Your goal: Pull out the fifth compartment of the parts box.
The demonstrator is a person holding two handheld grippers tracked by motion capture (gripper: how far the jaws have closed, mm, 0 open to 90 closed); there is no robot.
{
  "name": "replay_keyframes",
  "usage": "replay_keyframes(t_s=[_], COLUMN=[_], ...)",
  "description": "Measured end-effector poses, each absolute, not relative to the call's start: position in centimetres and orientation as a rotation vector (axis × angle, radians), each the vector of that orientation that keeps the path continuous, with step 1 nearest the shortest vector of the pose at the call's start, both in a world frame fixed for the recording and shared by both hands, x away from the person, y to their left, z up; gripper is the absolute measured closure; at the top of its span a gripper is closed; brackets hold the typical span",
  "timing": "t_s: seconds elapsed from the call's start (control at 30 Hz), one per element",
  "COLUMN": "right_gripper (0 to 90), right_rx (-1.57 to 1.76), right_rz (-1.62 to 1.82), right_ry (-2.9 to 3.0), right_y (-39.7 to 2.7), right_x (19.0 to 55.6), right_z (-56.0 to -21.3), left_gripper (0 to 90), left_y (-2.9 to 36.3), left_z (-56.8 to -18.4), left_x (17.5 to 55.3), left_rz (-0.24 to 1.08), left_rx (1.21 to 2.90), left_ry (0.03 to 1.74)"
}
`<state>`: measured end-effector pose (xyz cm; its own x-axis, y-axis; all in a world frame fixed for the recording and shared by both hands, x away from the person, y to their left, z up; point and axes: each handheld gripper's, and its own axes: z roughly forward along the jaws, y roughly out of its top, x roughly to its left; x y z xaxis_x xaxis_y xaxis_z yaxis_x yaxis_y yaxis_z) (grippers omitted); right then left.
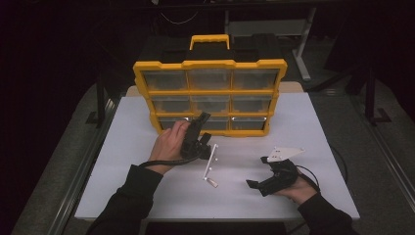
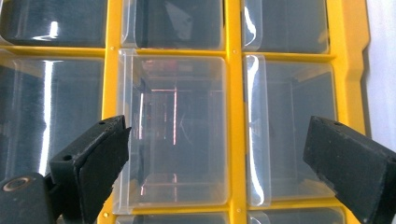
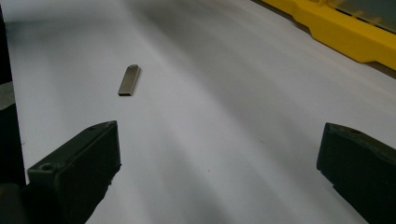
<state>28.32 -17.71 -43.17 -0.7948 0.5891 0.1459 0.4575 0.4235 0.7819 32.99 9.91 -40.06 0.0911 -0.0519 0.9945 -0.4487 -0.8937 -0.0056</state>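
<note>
A yellow organizer [image 1: 210, 63] with clear drawers stands upright at the back of the white table [image 1: 147, 191]. My left gripper [image 1: 201, 120] is held up to its lower drawers, open. In the left gripper view its jaws [image 2: 219, 133] stand wide apart before a clear drawer front [image 2: 173, 130], touching nothing. A small flat metal piece [image 1: 213, 184] lies on the table in front. My right gripper [image 1: 258, 171] rests low at the front right, open and empty. In the right gripper view [image 3: 219, 140] the metal piece [image 3: 129, 80] lies ahead and to the left of the jaws.
The organizer's yellow base [image 3: 341, 32] runs along the upper right of the right gripper view. A black case stands behind the organizer [image 1: 254, 46]. The table's edges drop off to a dark floor at left and right.
</note>
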Motion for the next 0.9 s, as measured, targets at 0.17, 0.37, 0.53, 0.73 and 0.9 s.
replay_keyframes(t_s=[0.17,0.37,0.53,0.73,0.9], right_gripper=[0.0,0.0,0.0,0.0,0.0], right_rx=[0.934,0.937,0.937,0.937,0.936], right_rz=[1.312,1.314,1.314,1.315,1.316], right_ry=[2.52,2.518,2.518,2.517,2.516], right_y=[-17.7,-17.7,-17.7,-17.7,-17.7], right_x=[28.3,28.3,28.3,28.3,28.3], right_z=[-43.2,-43.2,-43.1,-43.1,-43.1], left_gripper=[6.7,6.7,6.8,6.8,7.1], left_y=[9.8,9.7,9.6,9.6,9.6], left_z=[-39.6,-38.9,-38.4,-38.0,-37.7], left_x=[33.2,33.6,33.8,34.1,34.4], left_rz=[1.877,1.884,1.896,1.91,1.917], left_rx=[2.072,2.056,2.054,2.049,2.046], left_ry=[-0.502,-0.495,-0.497,-0.495,-0.484])
